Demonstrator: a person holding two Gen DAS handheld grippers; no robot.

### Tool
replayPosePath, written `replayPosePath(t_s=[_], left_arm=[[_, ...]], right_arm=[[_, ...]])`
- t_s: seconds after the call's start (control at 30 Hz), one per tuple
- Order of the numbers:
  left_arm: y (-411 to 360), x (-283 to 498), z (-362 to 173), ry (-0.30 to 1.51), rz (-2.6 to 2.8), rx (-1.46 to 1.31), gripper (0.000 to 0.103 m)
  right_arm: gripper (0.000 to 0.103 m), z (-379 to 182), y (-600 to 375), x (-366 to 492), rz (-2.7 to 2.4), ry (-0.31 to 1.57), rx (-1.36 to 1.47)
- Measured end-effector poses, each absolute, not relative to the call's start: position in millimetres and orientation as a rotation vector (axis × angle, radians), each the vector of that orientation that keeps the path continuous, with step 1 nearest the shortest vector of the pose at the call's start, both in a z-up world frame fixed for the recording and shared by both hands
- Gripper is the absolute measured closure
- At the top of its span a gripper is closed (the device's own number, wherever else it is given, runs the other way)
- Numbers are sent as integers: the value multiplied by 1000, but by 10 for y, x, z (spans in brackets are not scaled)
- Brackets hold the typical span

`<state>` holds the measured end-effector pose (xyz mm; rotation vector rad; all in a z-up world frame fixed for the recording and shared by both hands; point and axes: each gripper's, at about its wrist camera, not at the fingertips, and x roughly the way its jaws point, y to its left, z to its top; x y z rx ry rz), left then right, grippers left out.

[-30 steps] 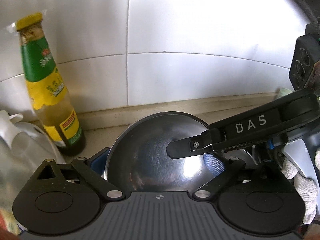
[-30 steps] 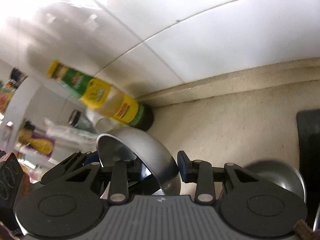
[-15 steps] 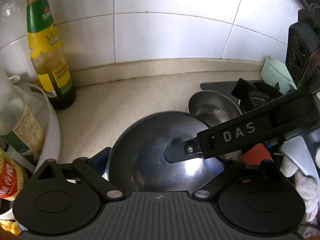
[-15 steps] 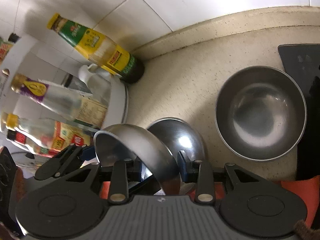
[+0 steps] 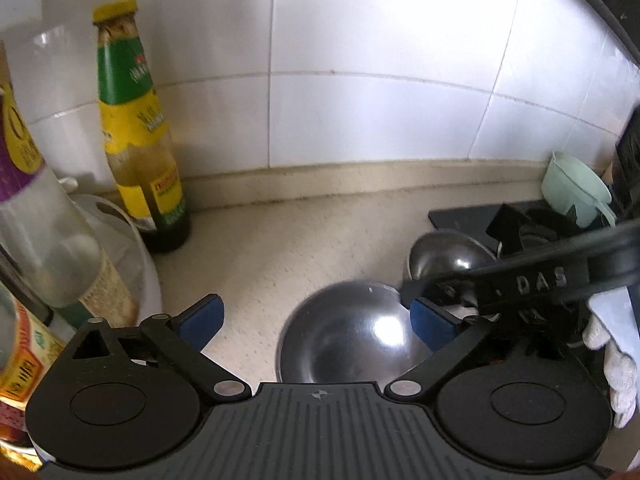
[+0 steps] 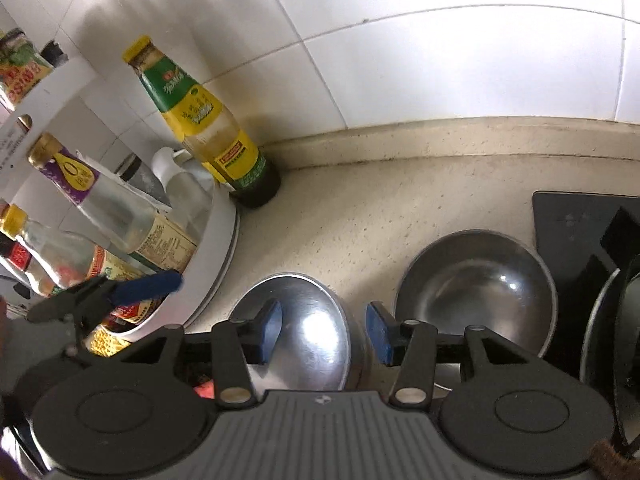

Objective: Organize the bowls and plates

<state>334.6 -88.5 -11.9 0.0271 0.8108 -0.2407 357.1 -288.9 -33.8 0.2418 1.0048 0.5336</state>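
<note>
your left gripper (image 5: 316, 318) and right gripper (image 6: 324, 330) are both opening, pads clear of the steel bowl (image 6: 312, 332) on the counter (image 6: 360, 216).

Home kitchen, tiled wall (image 5: 360, 120), sauce bottles (image 6: 208, 120), hob (image 6: 580, 224)

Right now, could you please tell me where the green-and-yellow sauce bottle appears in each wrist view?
Left wrist view: the sauce bottle stands upright at far left, against the tiled wall.
Right wrist view: the sauce bottle leans across the upper left, base in the counter corner.
Shared landmark: the steel bowl at bottom centre.
</note>
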Motion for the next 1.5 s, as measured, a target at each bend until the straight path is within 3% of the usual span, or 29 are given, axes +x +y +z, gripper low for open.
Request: replayPosePath(t_s=[0.47,1.0,1.13,1.5], left_arm=[[-1497,3750,17,816,-316,82,0],[-2126,4381,-621,952,-392,352,2],[-2197,4506,-752,1000,-409,403,9],[-2304,4640,-963,1059,-479,421,12]], right_arm=[[59,-350,-3802,3431,355,963,392],[59,-813,-4064,3369,379,1013,584],[58,-881,-3975,3416,383,1017,557],[65,-1058,-3931,3553,361,1048,557]])
